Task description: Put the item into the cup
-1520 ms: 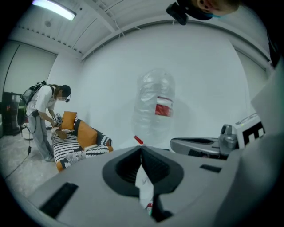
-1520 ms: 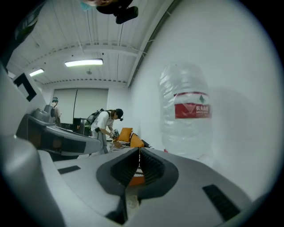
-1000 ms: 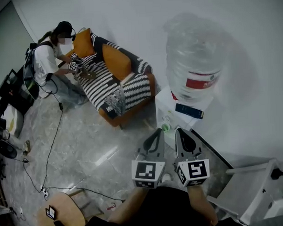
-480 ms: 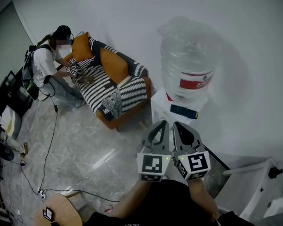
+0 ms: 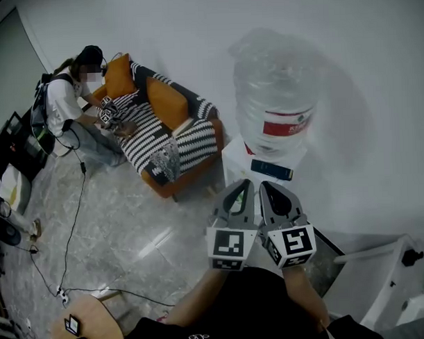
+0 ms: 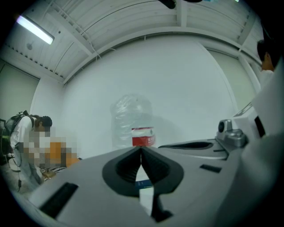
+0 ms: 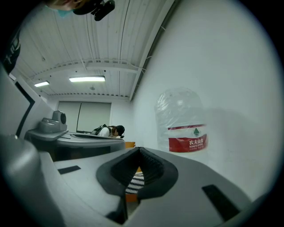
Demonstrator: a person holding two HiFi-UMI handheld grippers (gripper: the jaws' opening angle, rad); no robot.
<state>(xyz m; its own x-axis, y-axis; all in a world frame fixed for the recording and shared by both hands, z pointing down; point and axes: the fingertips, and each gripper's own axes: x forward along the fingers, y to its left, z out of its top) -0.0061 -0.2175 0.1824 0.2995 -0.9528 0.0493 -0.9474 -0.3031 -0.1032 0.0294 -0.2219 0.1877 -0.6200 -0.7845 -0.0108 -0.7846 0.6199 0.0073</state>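
In the head view my left gripper [image 5: 244, 185] and right gripper [image 5: 265, 186] are held side by side, both pointing at a white water dispenser [image 5: 232, 156]. A large clear water bottle [image 5: 275, 93] with a red label stands on it. A dark blue flat item [image 5: 272, 169] lies on the dispenser's top just beyond the tips. Both grippers are shut with nothing between the jaws. In the left gripper view the left gripper [image 6: 141, 149] faces the bottle [image 6: 133, 126]. The right gripper [image 7: 140, 150] has the bottle [image 7: 183, 126] to its right. No cup shows in any view.
A striped sofa [image 5: 162, 129] with orange cushions stands left of the dispenser. A person [image 5: 64, 101] bends over its far end. A cable [image 5: 69, 219] runs across the floor. A round wooden stool [image 5: 92, 324] is at lower left, a white rack [image 5: 382, 281] at lower right.
Both grippers have moved up and forward toward the dispenser and closer together. A small cup seen on the dispenser a second ago is now hidden behind them.
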